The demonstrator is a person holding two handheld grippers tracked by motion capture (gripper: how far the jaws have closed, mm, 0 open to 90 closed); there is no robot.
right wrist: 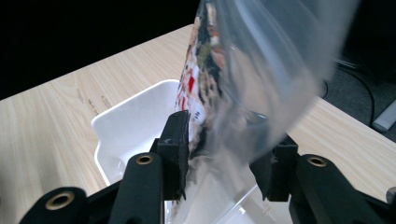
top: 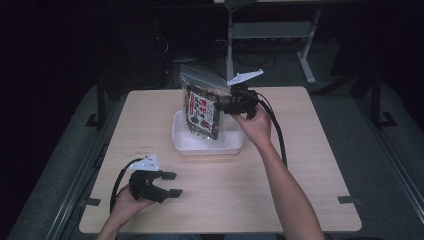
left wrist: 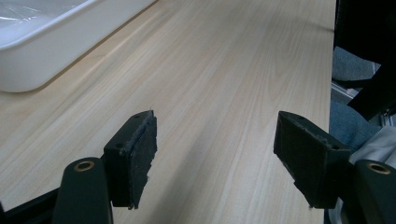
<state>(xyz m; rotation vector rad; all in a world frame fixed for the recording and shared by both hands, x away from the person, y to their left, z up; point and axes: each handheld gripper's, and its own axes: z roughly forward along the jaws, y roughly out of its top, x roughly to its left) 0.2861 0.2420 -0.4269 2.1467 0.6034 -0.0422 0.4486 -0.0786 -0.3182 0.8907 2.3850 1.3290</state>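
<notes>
A clear zip bag with a dark printed snack pack inside stands upright over a white tray at the table's middle. My right gripper is shut on the bag's right side, held by a hand reaching from the right. In the right gripper view the bag rises between the two jaws of the right gripper, with the tray below it. My left gripper rests at the front left of the table, open and holding nothing. The left gripper has bare wood between its pads.
The light wooden table has bare room in front of and beside the tray. A corner of the tray lies ahead and left of the left gripper. Dark floor, cables and a desk frame lie beyond the far edge.
</notes>
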